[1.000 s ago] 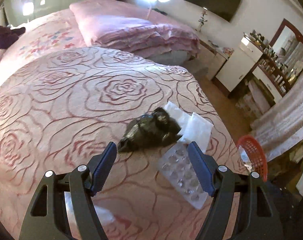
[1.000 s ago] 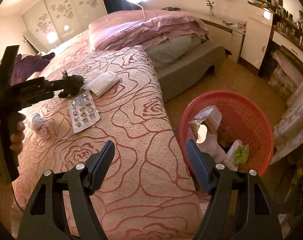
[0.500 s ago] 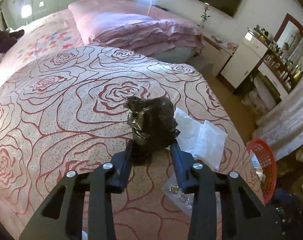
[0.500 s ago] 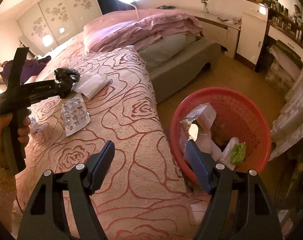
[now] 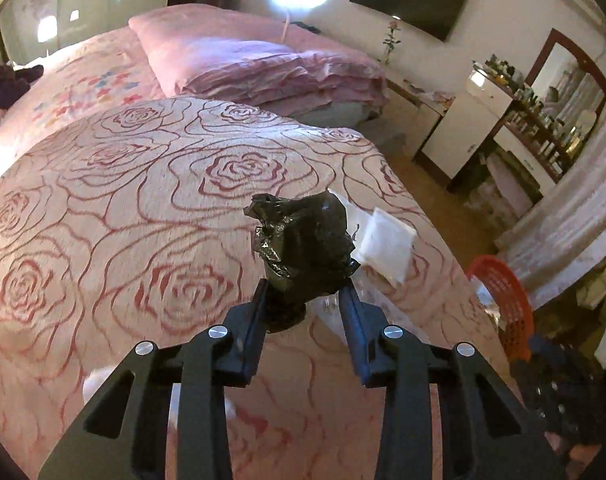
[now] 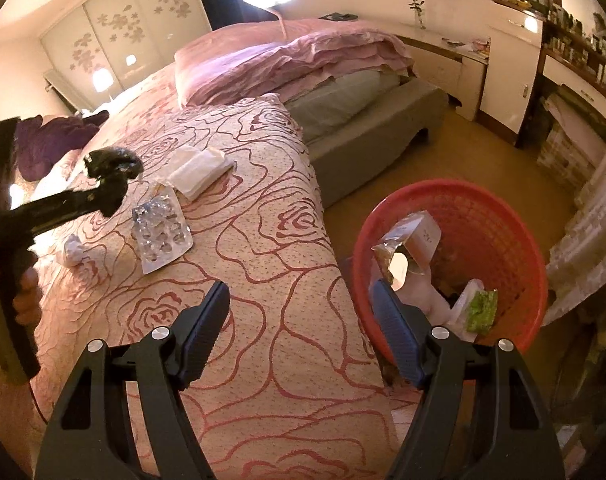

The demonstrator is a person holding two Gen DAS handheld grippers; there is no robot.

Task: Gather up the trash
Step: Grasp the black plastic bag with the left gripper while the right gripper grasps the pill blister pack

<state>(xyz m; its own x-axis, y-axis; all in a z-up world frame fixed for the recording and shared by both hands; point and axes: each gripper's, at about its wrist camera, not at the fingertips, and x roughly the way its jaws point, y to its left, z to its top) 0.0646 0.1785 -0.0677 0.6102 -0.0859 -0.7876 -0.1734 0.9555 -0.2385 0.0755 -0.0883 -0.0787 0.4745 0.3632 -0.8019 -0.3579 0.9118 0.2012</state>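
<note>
Over the rose-patterned bed (image 6: 271, 320), the left tongs (image 5: 303, 296) are clamped on a crumpled black plastic bag (image 5: 303, 240), which hangs clear of the bedspread; in the right wrist view the same bag (image 6: 113, 168) sits at the upper left of the frame, at the tip of the left tongs (image 6: 109, 196). The right tongs (image 6: 299, 328) stand wide apart with nothing between them, low in that frame, above the bed's edge and beside the red basket (image 6: 503, 216).

By the look of it the job is partly done. The basket at the right of the frame already holds several pieces: a clear packet, something white, a green wrapper. The black bag is picked up but not yet dropped in. Left lying on the bed are an empty blister pack (image 6: 161, 232), a folded white packet (image 6: 201, 168) and a small white wad (image 6: 74, 250) at the left. So one piece is in transit and, as far as can be seen, three remain to be gathered.
</note>
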